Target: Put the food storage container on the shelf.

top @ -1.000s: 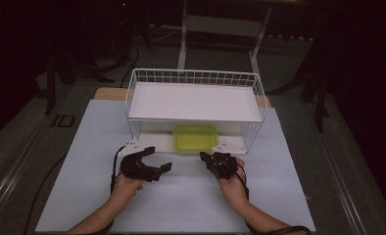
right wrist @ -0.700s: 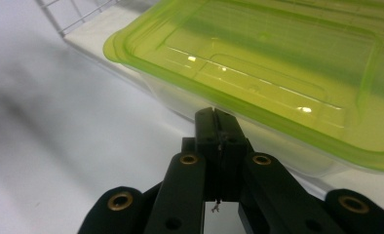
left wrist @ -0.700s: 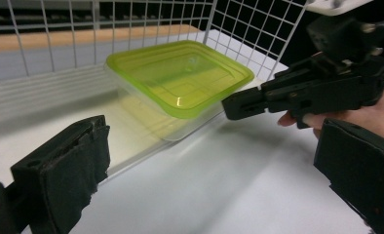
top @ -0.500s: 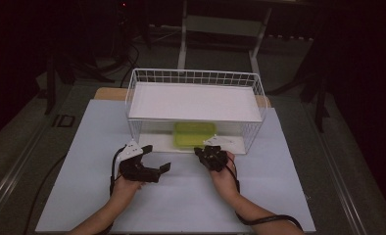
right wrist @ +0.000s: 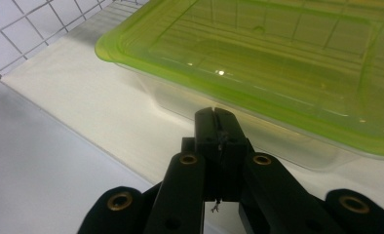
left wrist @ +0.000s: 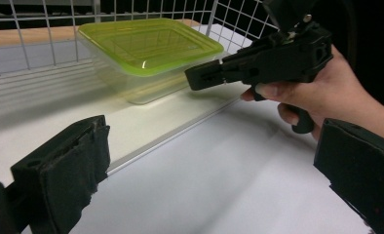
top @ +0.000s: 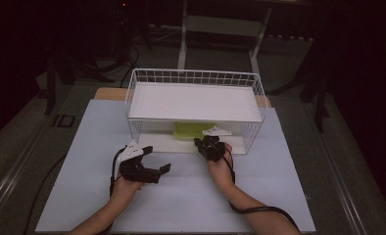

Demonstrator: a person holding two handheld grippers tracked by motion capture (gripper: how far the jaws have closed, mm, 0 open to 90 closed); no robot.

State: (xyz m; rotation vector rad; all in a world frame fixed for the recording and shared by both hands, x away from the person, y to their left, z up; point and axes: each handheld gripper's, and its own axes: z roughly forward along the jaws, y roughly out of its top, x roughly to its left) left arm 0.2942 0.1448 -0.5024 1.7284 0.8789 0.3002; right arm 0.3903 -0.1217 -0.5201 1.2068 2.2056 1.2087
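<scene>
Your right tool [top: 206, 145] has its jaws pressed together with nothing between them, its tip just short of the near wall of the clear container with the green lid [right wrist: 258, 58]. That container sits on the lower shelf of the white wire rack [top: 196, 77], which stands on the desk [top: 289, 186]. Your left tool [top: 149, 164] rests low over the desk in front of the rack, jaws spread wide apart and empty, well to the left of the container [left wrist: 148, 51].
</scene>
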